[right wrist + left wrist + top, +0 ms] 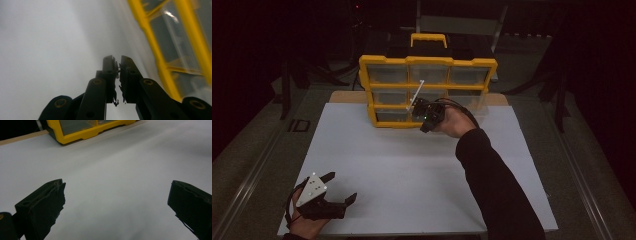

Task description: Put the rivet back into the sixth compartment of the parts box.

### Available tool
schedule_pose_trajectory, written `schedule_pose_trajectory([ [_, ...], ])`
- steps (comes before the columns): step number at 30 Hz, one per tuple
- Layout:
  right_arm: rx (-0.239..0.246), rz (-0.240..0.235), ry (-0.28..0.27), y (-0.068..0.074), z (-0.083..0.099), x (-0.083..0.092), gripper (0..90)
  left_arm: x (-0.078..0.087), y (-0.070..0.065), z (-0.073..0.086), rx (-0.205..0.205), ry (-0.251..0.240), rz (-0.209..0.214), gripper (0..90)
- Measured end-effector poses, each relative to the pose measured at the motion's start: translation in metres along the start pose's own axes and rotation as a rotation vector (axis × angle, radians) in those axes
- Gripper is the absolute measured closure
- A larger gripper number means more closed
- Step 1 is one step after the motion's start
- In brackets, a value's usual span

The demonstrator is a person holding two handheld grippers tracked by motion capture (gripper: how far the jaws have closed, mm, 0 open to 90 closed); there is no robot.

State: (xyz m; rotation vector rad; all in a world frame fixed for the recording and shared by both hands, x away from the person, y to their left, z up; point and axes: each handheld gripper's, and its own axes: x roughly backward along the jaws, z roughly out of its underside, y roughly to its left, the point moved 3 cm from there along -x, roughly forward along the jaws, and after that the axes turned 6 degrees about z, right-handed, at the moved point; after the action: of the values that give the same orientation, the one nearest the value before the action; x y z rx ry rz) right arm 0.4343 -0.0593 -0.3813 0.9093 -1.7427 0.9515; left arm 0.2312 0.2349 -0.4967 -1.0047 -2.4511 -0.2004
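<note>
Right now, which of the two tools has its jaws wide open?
The left tool, resting near the white board's front corner. Its jaws stand far apart, while the right tool, up by the yellow organizer case, is shut.

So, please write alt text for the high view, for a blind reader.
A yellow organizer case stands upright at the far edge of a white table. The right tongs, shut, are raised in front of it; the left tongs rest open near the front.

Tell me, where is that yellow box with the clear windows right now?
In the high view, the yellow box stands at the far middle of the white table, its clear lid raised toward the person. The right gripper is just in front of its lower edge.
</note>
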Motion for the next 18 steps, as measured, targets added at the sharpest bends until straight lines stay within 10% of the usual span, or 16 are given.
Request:
schedule_pose_trajectory([
  [18,-0.145,0.106,-0.096,-0.046,0.012,0.05,82.6,-0.001,0.0,0.0,-0.001,0.003,0.001,1.8],
])
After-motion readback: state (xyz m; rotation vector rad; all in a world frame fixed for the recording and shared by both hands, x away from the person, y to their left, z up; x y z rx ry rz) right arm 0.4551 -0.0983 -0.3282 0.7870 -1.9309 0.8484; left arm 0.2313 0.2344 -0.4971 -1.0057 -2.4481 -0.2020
